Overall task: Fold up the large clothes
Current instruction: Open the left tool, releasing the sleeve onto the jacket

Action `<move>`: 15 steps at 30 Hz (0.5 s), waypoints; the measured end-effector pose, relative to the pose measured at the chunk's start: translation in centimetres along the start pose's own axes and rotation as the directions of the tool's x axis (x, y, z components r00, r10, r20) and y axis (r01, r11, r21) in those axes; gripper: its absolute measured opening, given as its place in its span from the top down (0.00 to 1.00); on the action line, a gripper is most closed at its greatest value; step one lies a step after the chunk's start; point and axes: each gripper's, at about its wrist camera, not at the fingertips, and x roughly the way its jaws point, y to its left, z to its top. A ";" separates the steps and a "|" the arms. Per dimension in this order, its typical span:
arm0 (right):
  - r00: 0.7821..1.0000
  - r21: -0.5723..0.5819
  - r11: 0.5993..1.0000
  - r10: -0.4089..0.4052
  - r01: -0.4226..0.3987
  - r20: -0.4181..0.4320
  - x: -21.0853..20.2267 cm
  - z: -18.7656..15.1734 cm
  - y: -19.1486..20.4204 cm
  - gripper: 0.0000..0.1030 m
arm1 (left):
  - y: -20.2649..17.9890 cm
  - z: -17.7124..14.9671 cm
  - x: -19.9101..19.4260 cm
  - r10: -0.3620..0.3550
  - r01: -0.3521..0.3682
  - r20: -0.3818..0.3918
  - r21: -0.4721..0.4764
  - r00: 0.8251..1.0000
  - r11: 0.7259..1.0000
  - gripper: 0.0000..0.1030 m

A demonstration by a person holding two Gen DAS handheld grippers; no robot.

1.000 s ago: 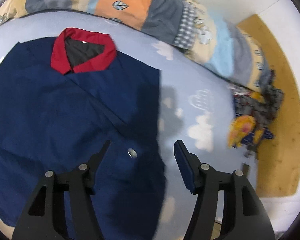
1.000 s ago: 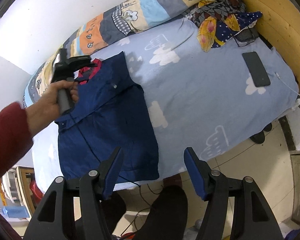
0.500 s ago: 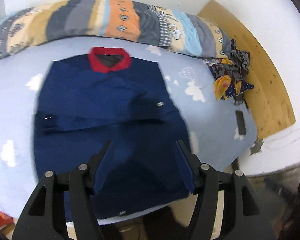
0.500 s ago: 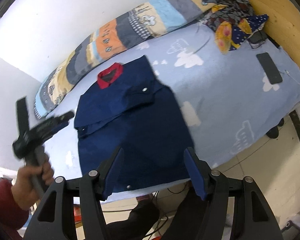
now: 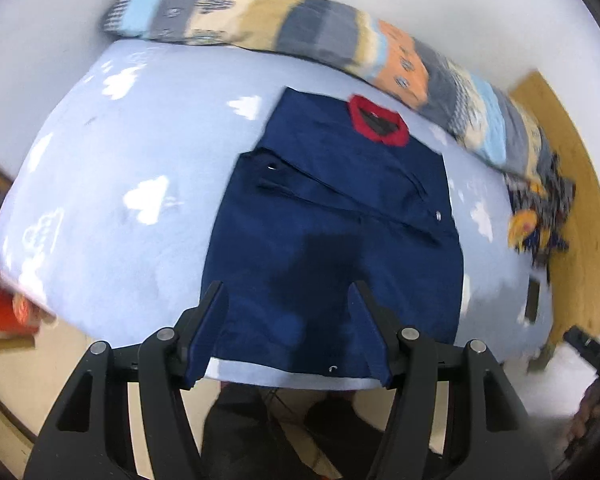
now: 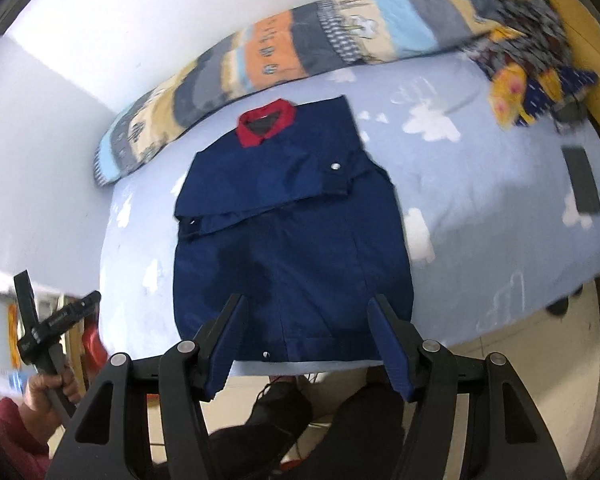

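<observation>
On the bed [image 5: 140,152], with its pale blue sheet printed with white clouds, a dark blue jacket [image 5: 332,208] lies flat, its red collar [image 5: 376,120] towards the long patchwork pillow [image 5: 340,40] by the wall and its hem at the near edge of the mattress. Both sleeves are folded in across the chest, so the garment forms a tall rectangle. The left gripper [image 5: 288,332] hangs above the hem, well clear of the cloth, its two blue-padded fingers spread wide with nothing between them; the hem shows in the gap. The right gripper [image 6: 306,344] hangs likewise over the hem, fingers spread apart and empty, the jacket's lower half lying just beyond their tips. In the right wrist view the left hand [image 6: 50,386], in a dark red sleeve, grips its tool off to the left side of the bed. A dark flat thing, probably a phone [image 6: 580,186], lies on the sheet to the right, near a heap of patterned cloth [image 6: 528,68] by the wooden headboard [image 5: 580,184]
</observation>
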 end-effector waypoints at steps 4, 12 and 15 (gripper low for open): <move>0.998 -0.061 0.998 0.017 -0.020 -0.060 1.3 0.1 -0.7 0.37 | 2.7 -1.0 0.0 0.001 -0.002 -0.004 -0.054 1.000 0.999 0.41; 0.992 0.140 0.990 0.051 -0.034 -0.116 3.9 -2.7 -3.2 0.41 | 7.2 -2.4 4.9 -0.028 0.027 -0.187 -0.009 0.982 1.000 0.41; 0.990 0.218 0.975 0.063 -0.034 -0.129 5.1 -4.3 -4.0 0.53 | 7.8 -2.9 6.7 -0.026 0.036 -0.229 0.036 0.973 0.999 0.41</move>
